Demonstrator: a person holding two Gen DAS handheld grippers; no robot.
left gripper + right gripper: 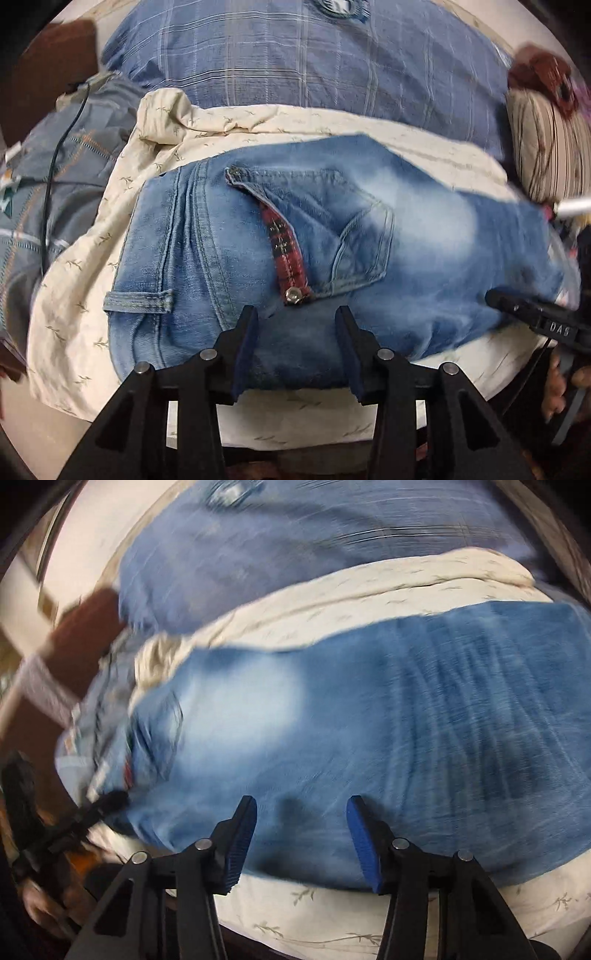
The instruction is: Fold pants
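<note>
Though the jeans (332, 240) already lie doubled flat on the cream bedsheet (92, 295), more folding looks to remain.

From the left wrist: the left gripper (295, 321) hovers over the waistband end beside the back pocket (351, 236), jaws apart, nothing between them. From the right wrist, blurred: the right gripper (301, 812) hangs over the leg end of the jeans (369, 720), jaws parted and empty; I'd judge one lengthwise fold done, crosswise folds left.

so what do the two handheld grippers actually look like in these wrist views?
Both are black plastic frames with silver pivot pins and triangular cutouts. The left gripper has dark navy ribbed pads; the right gripper has brighter blue ribbed pads. Seen from the left wrist view, the right one's finger carries white lettering, roughly "DAS".
</note>
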